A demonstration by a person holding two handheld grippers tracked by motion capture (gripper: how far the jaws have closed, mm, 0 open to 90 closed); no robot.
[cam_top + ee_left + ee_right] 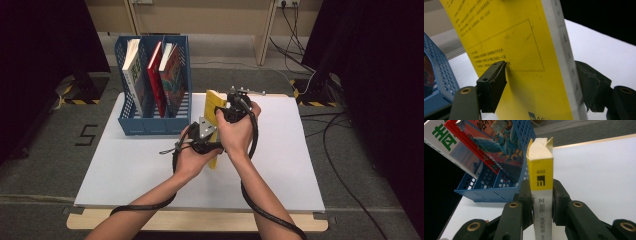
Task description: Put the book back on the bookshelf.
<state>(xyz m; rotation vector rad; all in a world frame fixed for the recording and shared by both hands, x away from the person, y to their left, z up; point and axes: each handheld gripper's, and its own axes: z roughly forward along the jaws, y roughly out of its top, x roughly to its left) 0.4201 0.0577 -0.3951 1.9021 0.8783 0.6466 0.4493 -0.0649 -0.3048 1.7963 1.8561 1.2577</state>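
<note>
The yellow book (214, 107) stands upright on the white bench (125, 170), just right of the blue file rack (131, 125), and both hands are on it. The right tongs (542, 206) pinch its spine from both sides, the pads pressed flat on the two covers. The left tongs (541, 87) stand spread around the book: one pad (492, 86) looks just off the yellow cover, the other is apart from the spine side, so they do not grip now.

The rack already holds three books: a white one (132, 75) in the left slot, a red one (156, 75) in the middle, and a colourful one (172, 72) in the right slot. The yellow book is not yet inside. I judge it is lifted upright and secured, but the carrying to the rack and lowering into a slot remain.
</note>
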